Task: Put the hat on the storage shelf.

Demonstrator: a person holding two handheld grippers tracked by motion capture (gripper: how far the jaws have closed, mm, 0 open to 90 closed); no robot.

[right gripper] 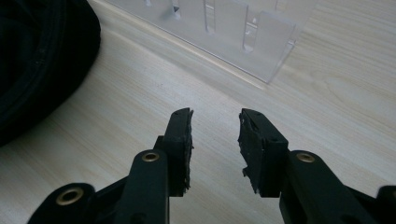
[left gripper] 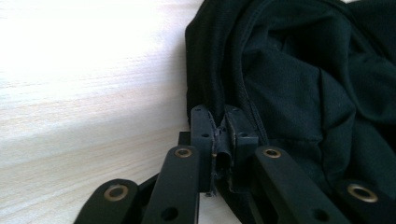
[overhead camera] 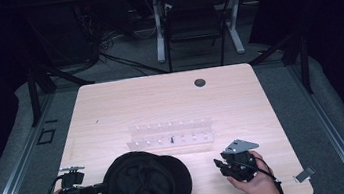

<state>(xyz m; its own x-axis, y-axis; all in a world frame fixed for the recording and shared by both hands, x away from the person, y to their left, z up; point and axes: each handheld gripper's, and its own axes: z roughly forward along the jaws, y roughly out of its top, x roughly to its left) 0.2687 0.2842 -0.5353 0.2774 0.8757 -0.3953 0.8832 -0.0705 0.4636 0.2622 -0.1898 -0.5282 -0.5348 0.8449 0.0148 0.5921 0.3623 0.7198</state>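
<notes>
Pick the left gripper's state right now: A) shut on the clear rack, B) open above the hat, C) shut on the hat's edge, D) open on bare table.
C: in the left gripper view the left gripper has its jaws pressed together with the rim of the black hat pinched between them; the high view shows it at the hat's left edge.

A fixed high camera looks forward and down over the table (overhead camera: 110, 105), while both gripper cameras skim close above it, sharing the black cap (overhead camera: 146, 183).
</notes>
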